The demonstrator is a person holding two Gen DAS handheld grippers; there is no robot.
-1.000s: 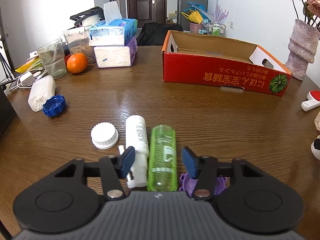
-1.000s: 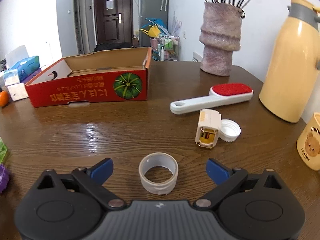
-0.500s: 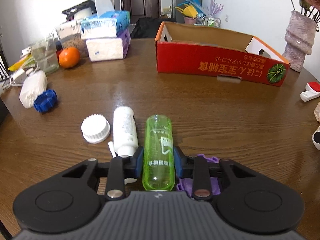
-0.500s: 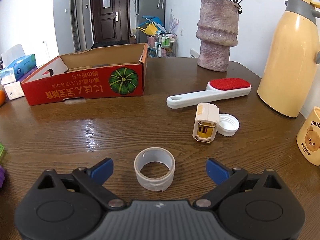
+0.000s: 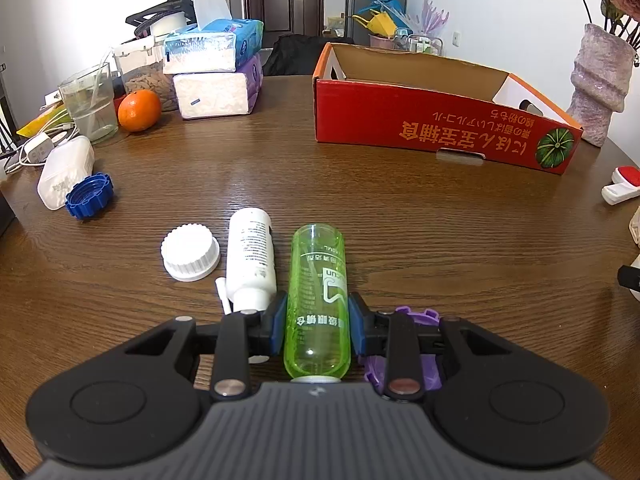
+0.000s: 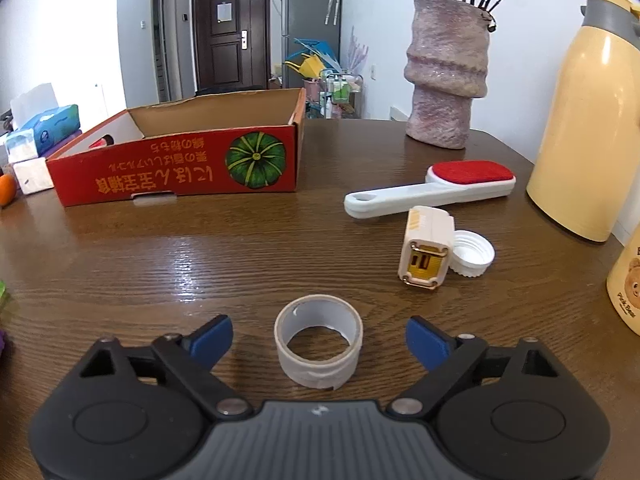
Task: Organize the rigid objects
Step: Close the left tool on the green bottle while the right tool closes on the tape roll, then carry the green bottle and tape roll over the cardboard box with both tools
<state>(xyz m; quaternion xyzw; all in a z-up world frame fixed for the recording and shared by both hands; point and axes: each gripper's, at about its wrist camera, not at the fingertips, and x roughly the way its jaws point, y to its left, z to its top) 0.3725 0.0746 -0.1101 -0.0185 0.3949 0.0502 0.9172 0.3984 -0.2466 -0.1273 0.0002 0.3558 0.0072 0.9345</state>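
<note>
- Left gripper (image 5: 317,330) clamped on green bottle (image 5: 318,296), jaws pressed against both sides near its lower end; bottle lying flat on tabletop (image 5: 360,208), not yet lifted.
- Right gripper (image 6: 319,336) straddling tape roll (image 6: 319,346), jaws closing but wide of the roll on both sides, nothing gripped.
- Tape roll standing on its edge-ring on tabletop, centred between right jaws.
- Red box (image 5: 440,120) at far side of tabletop, open at the top; no sorted item visible inside, though most of its floor hidden behind the near wall.
- Judged barely begun: nothing seen delivered, two pickups only under way.
- Left loose by green bottle: white bottle (image 5: 250,256) touching or just beside it, white cap (image 5: 190,252), purple piece (image 5: 404,344) mostly hidden under left gripper, blue cap (image 5: 89,195) further off.
- Left loose by tape roll: lint brush (image 6: 430,192), cream block (image 6: 426,246) touching ridged cap (image 6: 472,254).
- Probably next: lift green bottle clear of white bottle and carry to red box; finish closing on tape roll.
- Thermos (image 6: 588,116), vase (image 6: 448,76), orange (image 5: 139,110) and tissue packs (image 5: 216,72) likely not part of the sorting.
</note>
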